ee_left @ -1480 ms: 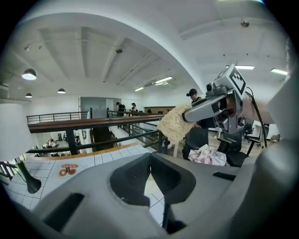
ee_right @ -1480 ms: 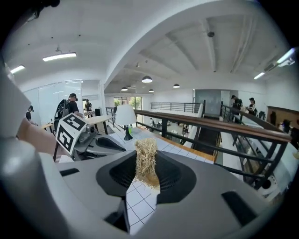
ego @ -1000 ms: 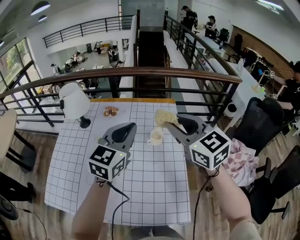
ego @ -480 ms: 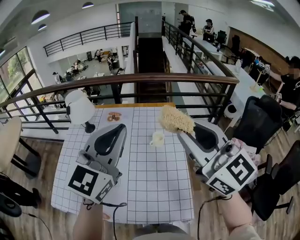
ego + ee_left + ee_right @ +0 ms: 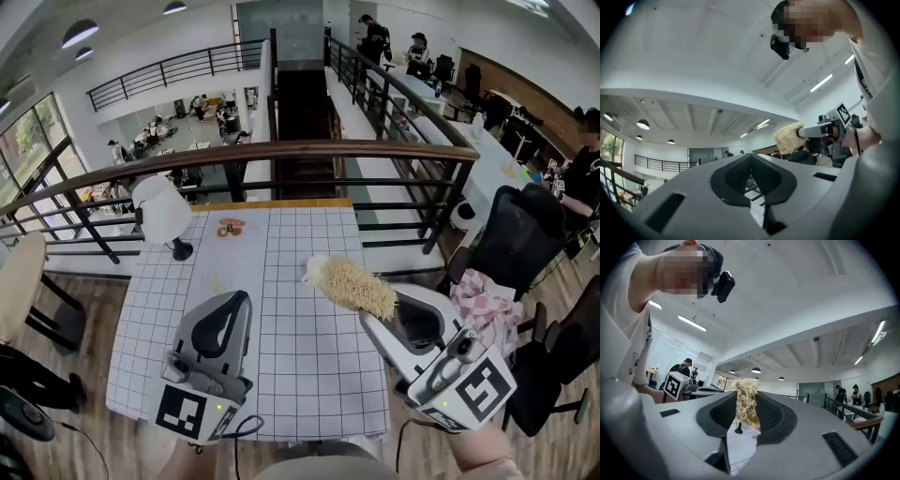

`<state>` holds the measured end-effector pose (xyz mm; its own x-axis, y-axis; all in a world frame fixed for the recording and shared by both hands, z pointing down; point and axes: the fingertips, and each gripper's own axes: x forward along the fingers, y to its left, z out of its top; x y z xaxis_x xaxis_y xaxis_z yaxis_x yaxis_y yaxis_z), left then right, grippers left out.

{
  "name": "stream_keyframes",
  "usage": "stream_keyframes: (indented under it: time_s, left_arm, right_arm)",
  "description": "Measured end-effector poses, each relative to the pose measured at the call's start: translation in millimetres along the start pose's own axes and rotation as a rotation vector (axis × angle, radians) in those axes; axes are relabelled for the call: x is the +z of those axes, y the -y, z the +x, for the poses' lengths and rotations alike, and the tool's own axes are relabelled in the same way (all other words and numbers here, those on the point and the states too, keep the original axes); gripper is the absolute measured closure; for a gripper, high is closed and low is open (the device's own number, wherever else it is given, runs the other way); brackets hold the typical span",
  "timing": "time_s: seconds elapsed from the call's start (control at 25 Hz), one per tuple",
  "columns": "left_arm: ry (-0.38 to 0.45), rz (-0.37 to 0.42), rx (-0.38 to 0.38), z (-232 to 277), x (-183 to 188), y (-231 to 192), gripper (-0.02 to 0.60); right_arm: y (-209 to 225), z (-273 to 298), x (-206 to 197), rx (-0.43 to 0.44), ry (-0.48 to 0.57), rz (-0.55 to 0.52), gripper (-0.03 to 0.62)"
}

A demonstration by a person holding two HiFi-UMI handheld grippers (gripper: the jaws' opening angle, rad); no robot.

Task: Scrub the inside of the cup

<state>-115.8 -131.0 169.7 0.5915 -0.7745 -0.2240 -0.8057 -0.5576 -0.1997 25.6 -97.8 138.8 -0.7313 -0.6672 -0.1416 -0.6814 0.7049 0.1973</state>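
Observation:
The white cup (image 5: 312, 270) stands on the grid-patterned table (image 5: 281, 356), mostly hidden behind the scrubber. My right gripper (image 5: 392, 305) is shut on a straw-coloured fibrous scrubber (image 5: 354, 285), held in the air above and in front of the cup; the right gripper view shows the scrubber (image 5: 746, 404) pinched between the jaws. My left gripper (image 5: 236, 298) hovers at the left over the table, shut with nothing in it; in the left gripper view its jaws meet at the gripper's (image 5: 751, 162) tip, with the scrubber (image 5: 788, 138) off to the right.
A white lamp (image 5: 161, 210) stands at the table's far left, with a small plate (image 5: 228, 226) near the far edge. A dark railing (image 5: 281, 150) runs behind the table. A black chair (image 5: 511, 234) and a pink checked cloth (image 5: 478, 305) sit to the right.
Both grippers have drawn back toward me and risen. The scrubber has come away from the cup and now hangs in front of it.

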Motion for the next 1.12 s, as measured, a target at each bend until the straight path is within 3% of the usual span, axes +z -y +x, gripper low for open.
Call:
stream_keyframes:
  time_s: [0.12,0.52,0.76,1.12]
  left_arm:
    - [-0.029,-0.026,0.024,-11.1,-19.7,9.1,0.568]
    - [-0.199,-0.071,-0.031,-42.0,-76.2,47.0,0.568]
    - [-0.2,-0.095,-0.041,-37.5,-79.8,44.5,0.568]
    - [-0.173,-0.083,-0.019,-36.3,-74.3,38.8,0.568]
  right_arm:
    - [-17.0,-6.0,-17.9,0.016,-0.013,0.05,0.485]
    - [-35.5,-22.3,-79.6,-0.035,-0.111,0.182,0.485]
    - [-29.5,-21.7,-86.4,-0.063,-0.147,0.098,0.485]
    - [-20.3,-19.7,-92.6,-0.075,-0.179,0.098,0.486]
